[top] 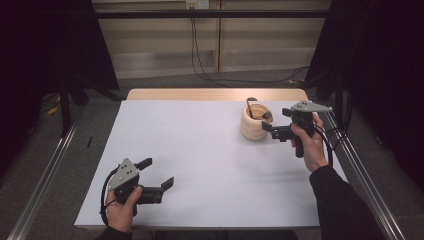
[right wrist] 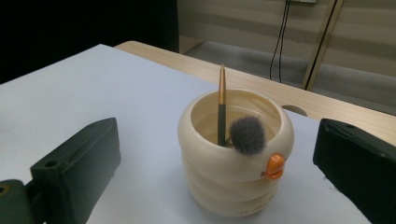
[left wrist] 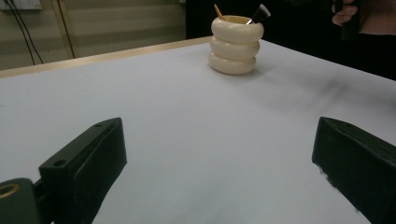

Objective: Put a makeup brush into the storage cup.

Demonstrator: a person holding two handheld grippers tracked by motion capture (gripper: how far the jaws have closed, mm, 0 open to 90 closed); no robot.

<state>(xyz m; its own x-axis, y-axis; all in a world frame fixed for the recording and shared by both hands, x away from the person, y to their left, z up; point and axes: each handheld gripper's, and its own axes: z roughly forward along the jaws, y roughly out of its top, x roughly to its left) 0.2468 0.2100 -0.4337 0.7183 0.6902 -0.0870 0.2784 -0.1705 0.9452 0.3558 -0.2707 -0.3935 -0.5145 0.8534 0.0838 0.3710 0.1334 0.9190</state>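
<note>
Both hand-held grippers point(top: 156, 172) point(top: 272, 120) gape empty; holder point(right wrist: 236, 154) hides the brush point(right wrist: 246, 134) handles.

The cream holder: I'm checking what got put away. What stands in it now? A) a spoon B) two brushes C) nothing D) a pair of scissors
B: in the holder a fluffy grey brush head leans on the rim beside a thin, orange-tipped brush handle.
</note>
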